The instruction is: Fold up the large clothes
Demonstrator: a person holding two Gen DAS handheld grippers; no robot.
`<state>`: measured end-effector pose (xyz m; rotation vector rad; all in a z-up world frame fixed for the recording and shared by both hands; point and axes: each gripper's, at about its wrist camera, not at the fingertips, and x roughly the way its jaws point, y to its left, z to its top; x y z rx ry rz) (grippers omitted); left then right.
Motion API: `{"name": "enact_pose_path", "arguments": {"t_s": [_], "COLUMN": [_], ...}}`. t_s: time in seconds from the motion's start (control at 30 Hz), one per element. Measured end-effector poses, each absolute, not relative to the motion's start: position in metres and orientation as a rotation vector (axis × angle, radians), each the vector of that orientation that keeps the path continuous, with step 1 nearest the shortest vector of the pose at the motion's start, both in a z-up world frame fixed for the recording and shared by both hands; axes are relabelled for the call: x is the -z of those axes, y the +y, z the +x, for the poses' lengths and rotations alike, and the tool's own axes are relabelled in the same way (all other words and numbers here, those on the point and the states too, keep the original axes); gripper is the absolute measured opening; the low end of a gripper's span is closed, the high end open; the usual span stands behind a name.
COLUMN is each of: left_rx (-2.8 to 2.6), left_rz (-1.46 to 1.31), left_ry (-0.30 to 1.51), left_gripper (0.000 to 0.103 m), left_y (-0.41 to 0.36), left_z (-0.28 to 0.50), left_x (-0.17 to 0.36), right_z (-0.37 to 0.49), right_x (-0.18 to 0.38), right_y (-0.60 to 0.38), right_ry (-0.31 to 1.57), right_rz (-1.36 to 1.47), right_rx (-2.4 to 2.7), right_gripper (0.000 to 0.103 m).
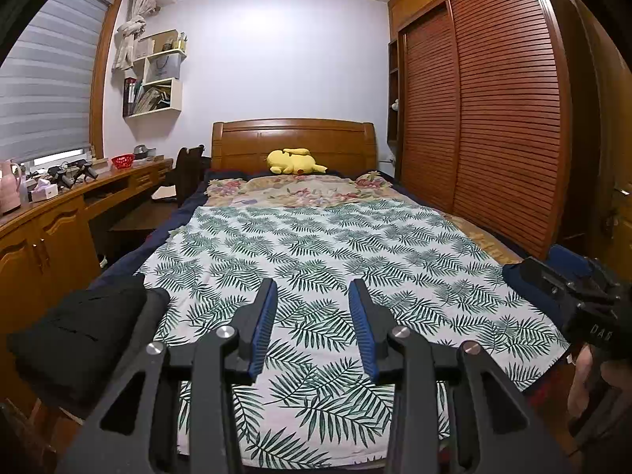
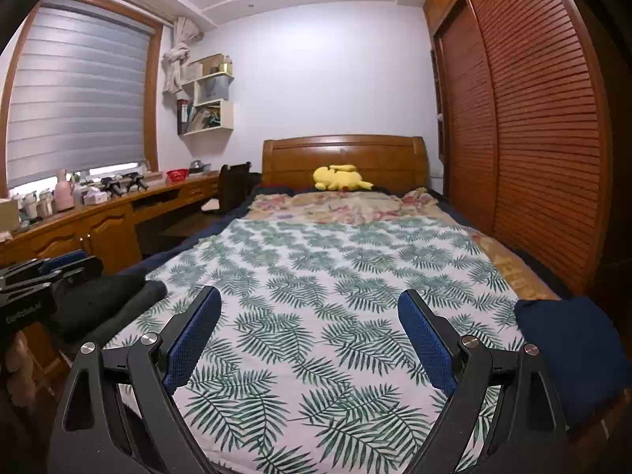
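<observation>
While the left tongs [image 1: 312, 288] hover spread and empty over the leaf-print sheet [image 1: 316, 245], folded black clothes [image 1: 79, 339] lie at the bed's left edge. Right view: right tongs [image 2: 310, 296] gape wide, empty; folded navy clothes [image 2: 572, 347] lie at the right edge.

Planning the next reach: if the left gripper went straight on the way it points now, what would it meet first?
Most likely the leaf-print sheet spread on the bed. The left gripper is open and empty, tilted slightly downward, with nothing between it and the sheet. Depth is unclear, so where it lands is a guess.
</observation>
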<state>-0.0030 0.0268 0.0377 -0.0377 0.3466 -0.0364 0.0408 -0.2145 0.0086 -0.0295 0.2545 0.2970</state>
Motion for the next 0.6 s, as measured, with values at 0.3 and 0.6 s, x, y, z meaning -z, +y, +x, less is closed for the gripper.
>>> {"name": "enact_pose_path", "arguments": {"t_s": [0.3,0.6], "left_rx": [0.023,0.021], "left_rz": [-0.039,-0.037], "left_ry": [0.363,0.358], "left_gripper": [0.037,0.037], "left_y": [0.0277,0.0236], "left_z": [0.002,0.0016], "left_x": [-0.0316,-0.031], "right_z": [0.0425,0.042], "right_x": [-0.0063,-0.0042], "right_y": [-0.2165,-0.2166], "right_ry": [0.259,0.26], "right_rz": [-0.023,-0.023], "right_rx": [-0.297,-0.3], "right_gripper": [0.093,0.093]}}
